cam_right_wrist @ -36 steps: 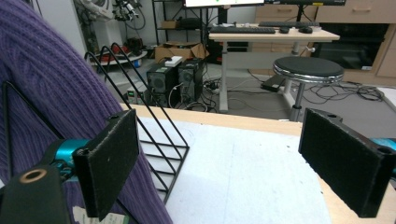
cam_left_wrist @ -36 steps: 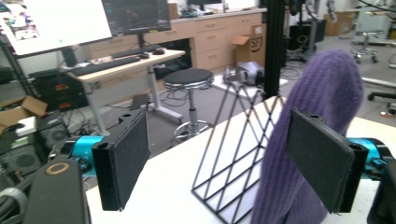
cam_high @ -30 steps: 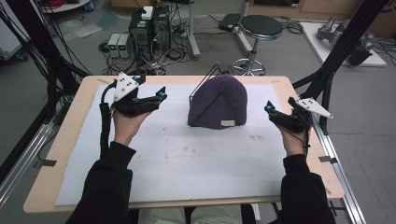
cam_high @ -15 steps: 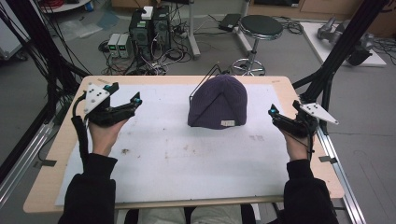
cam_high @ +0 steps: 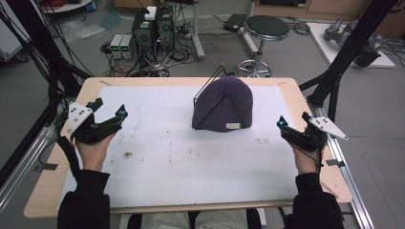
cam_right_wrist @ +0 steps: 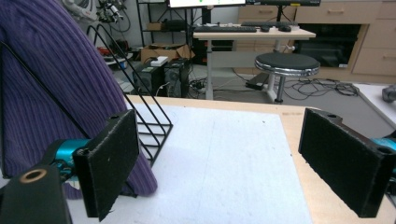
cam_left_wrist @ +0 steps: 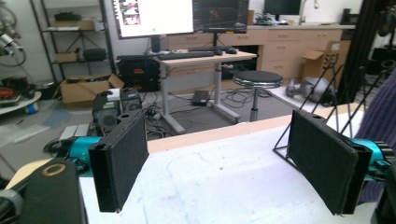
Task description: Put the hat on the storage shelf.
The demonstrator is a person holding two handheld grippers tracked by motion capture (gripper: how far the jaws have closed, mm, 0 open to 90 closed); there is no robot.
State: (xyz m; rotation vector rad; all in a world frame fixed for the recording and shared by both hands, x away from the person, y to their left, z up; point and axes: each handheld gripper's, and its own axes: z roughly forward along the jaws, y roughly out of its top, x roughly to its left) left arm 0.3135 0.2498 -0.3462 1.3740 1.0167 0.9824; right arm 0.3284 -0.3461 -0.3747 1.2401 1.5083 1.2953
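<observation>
A purple knitted beanie point(cam_high: 223, 104) sits over a black wire stand point(cam_high: 206, 86) at the back middle of the white mat point(cam_high: 191, 162). My left gripper point(cam_high: 110, 108) is held open at the mat's left edge, far from the beanie, with nothing between its jaws. In the left gripper view, this gripper point(cam_left_wrist: 219, 163) stands wide open, with the beanie point(cam_left_wrist: 380, 121) at the right edge. My right gripper point(cam_high: 292, 119) hovers open near the table's right edge, a little right of the beanie. In the right gripper view, the open gripper point(cam_right_wrist: 224, 163) has the beanie point(cam_right_wrist: 56, 84) and wire stand point(cam_right_wrist: 152, 119) close on its left.
The wooden table point(cam_high: 305, 102) has black frame posts at both sides and a metal rail point(cam_high: 346, 176) along the right. Behind it on the floor stand a round stool point(cam_high: 266, 28), computer boxes point(cam_high: 153, 26) and loose cables.
My left gripper has moved left, away from the beanie, to the mat's left edge. The right gripper has drifted slightly right and toward the person. The beanie has not moved.
</observation>
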